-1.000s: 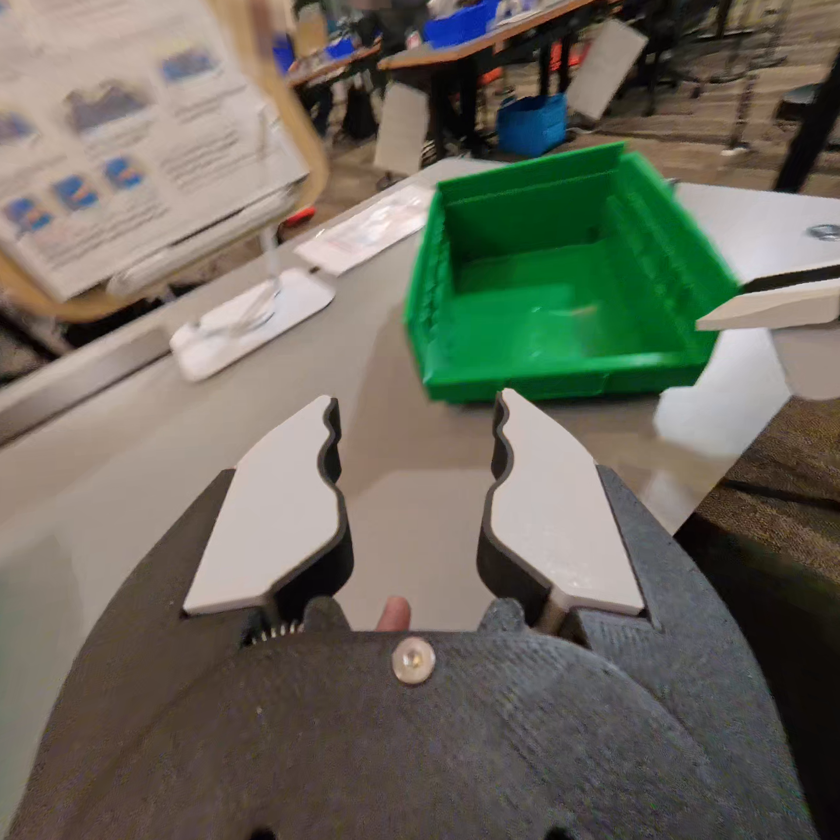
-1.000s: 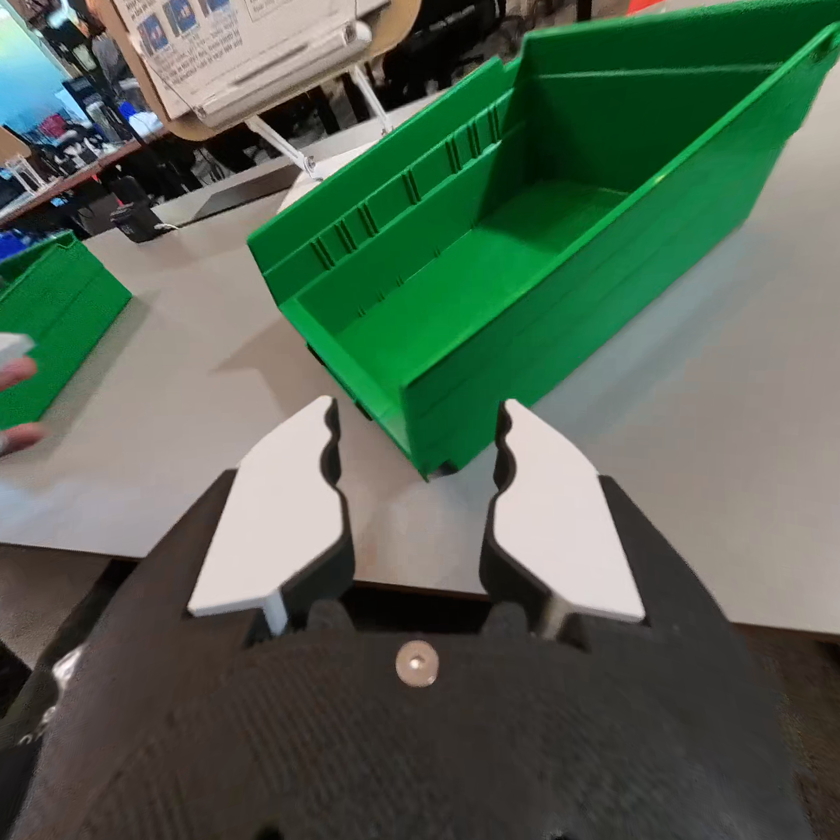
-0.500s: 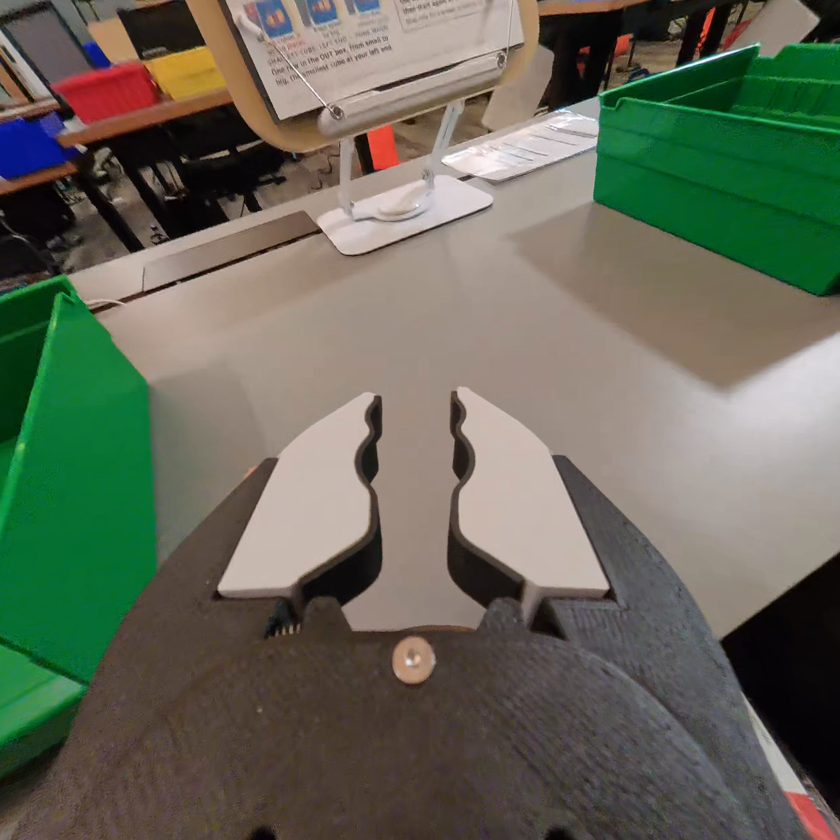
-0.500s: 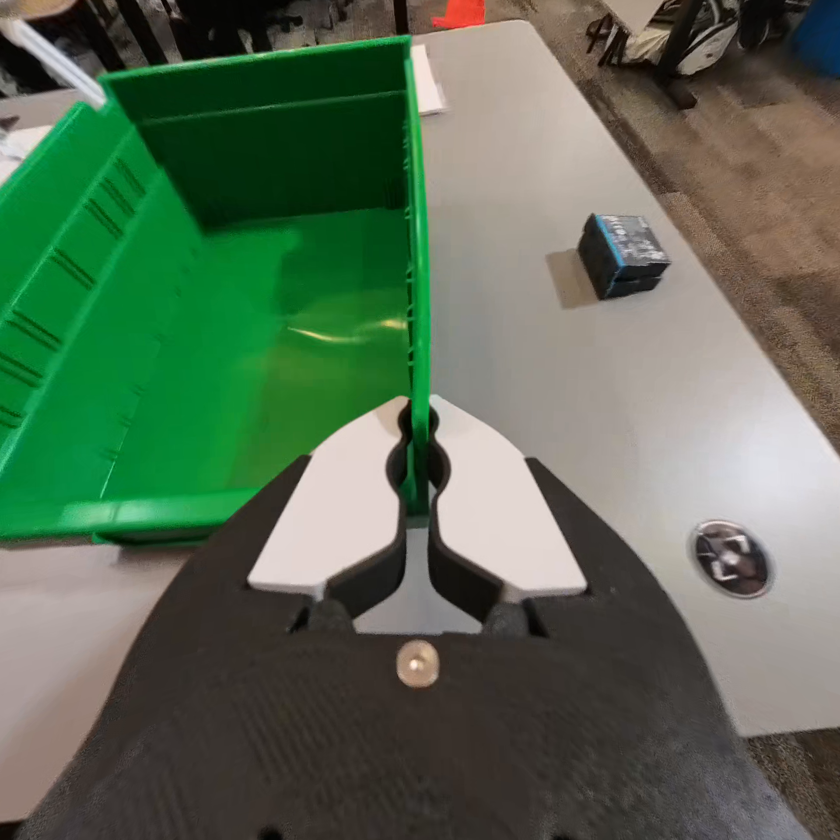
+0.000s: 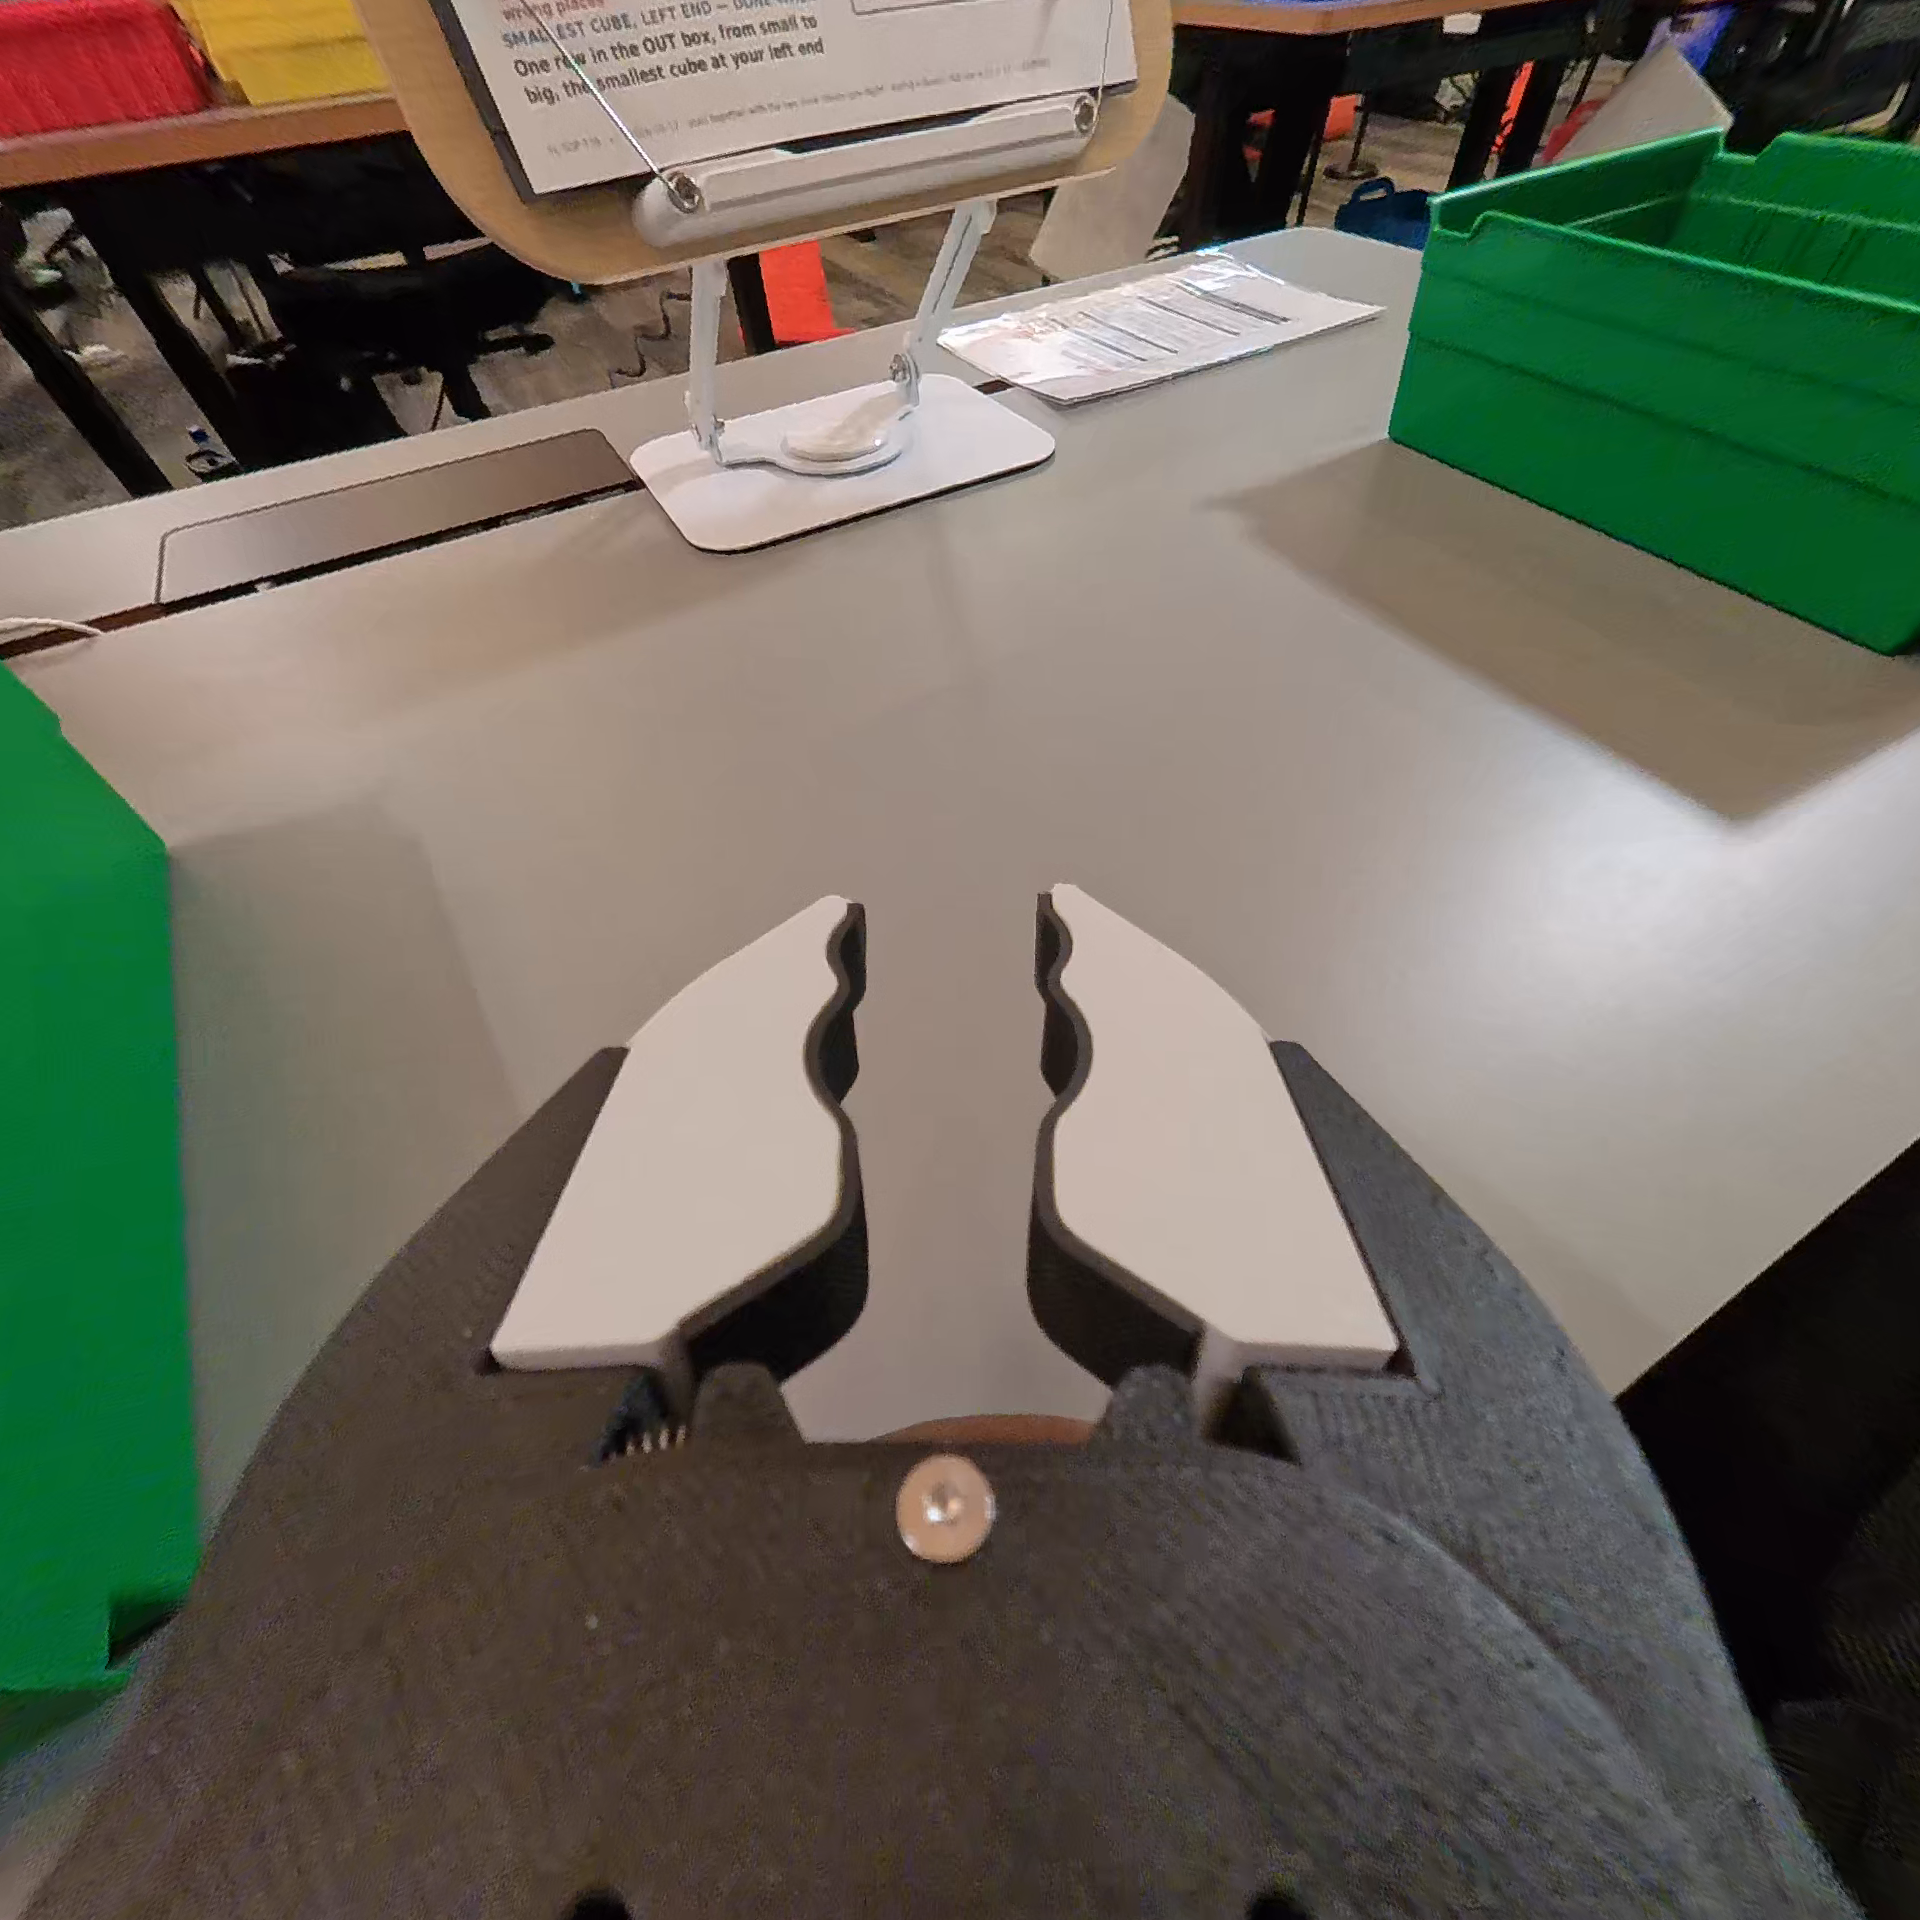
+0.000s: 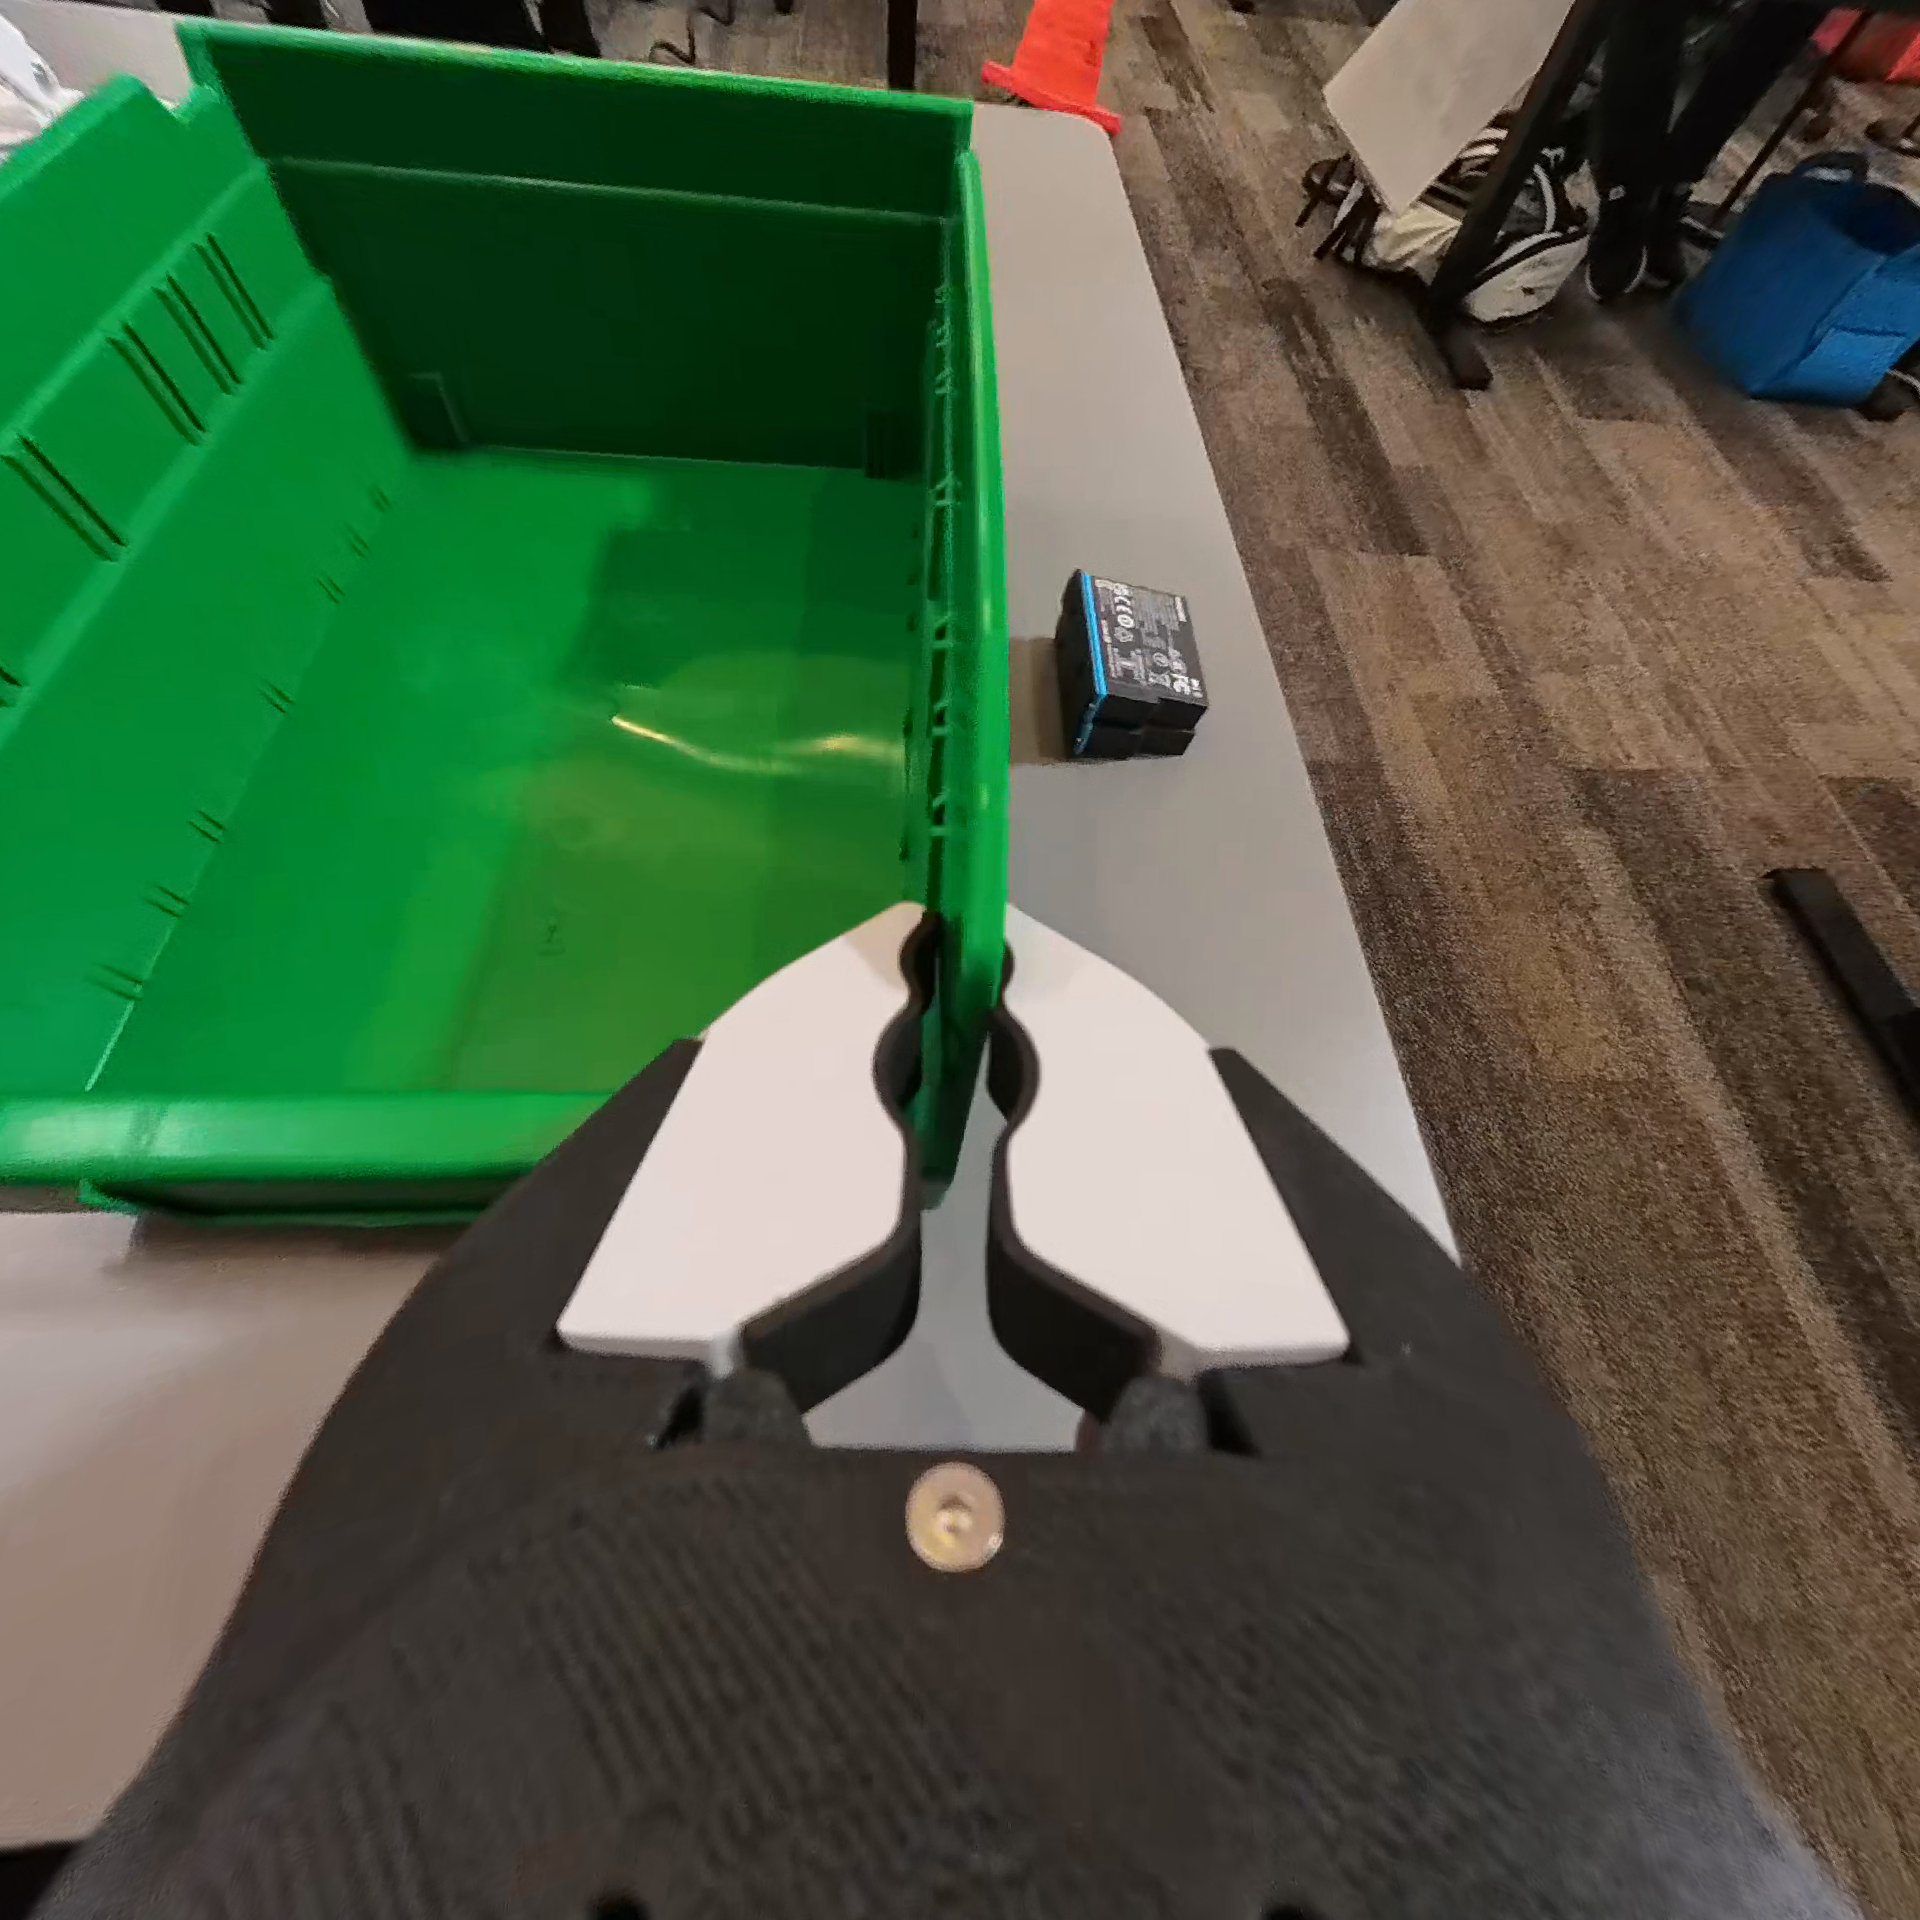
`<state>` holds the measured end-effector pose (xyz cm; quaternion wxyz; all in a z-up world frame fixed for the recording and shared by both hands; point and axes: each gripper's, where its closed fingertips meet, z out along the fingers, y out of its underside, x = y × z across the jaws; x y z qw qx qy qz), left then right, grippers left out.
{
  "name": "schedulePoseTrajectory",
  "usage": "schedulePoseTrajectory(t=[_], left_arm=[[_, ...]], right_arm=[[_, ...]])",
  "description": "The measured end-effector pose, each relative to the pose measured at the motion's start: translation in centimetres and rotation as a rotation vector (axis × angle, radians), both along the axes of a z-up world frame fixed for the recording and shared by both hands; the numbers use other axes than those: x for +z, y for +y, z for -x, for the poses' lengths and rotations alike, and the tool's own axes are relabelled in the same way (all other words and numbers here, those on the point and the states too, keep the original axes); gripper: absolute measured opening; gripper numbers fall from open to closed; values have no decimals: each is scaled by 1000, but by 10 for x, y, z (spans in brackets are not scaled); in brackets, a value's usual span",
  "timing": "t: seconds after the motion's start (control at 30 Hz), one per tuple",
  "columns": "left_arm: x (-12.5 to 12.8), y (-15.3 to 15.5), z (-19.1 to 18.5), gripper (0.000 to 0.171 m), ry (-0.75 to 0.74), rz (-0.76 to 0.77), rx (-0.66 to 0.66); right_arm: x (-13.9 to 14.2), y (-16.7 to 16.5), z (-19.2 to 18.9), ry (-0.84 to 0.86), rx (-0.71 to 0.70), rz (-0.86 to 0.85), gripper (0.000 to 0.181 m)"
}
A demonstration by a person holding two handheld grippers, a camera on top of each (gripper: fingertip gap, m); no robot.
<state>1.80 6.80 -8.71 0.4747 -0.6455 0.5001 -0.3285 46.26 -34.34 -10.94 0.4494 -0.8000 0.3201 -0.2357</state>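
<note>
My right gripper [image 6: 961, 935] is shut on the near end of the right wall of an empty green plastic bin [image 6: 971, 582], at its front right corner. The bin stands on the grey table [image 6: 1143, 935]. The same bin shows at the far right of the left wrist view [image 5: 1662, 416]. My left gripper [image 5: 948, 925] is partly open and empty. It hovers over the bare grey table [image 5: 1039, 675], with the wall of a second green bin [image 5: 83, 1195] close on its left.
A document stand [image 5: 842, 457] holding a printed sheet stands at the table's far edge, with a plastic-sleeved paper [image 5: 1153, 327] beside it. A small black battery [image 6: 1132, 665] lies right of the gripped bin, near the table's right edge. Beyond lie carpet, an orange cone [image 6: 1055, 62] and a blue bag [image 6: 1818, 291].
The right gripper moved from in front of the bin to its right wall and shut on it. The left gripper swung left, away from that bin, and its jaws narrowed.
</note>
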Motion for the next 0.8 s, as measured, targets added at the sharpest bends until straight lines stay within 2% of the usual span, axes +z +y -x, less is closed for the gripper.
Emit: schedulePoseTrajectory(t=[0.1,0.2,0.27,0.43,0.53,0.63,0.7,0.8], left_arm=[[-1,3,3,33,8,4,10],[-1,5,3,33,3,21,14],[-2,6,3,33,4,40,12],[-3,7,4,34,6,44,17],[-4,7,4,34,15,42,19],[-5,7,4,34,18,43,21],[-6,8,5,35,23,38,24],[-6,9,6,35,21,37,29]], right_arm=[[-4,-5,-4,-5,-33,16,11],[5,-9,-8,-50,-79,17,14],[20,-13,-9,-113,-115,10,13],[79,-12,3,-252,-160,-121,30],[124,18,32,-293,-79,-331,50],[159,66,81,-305,60,-579,63],[159,105,115,-286,161,-632,65],[131,167,166,-227,304,-578,67]])
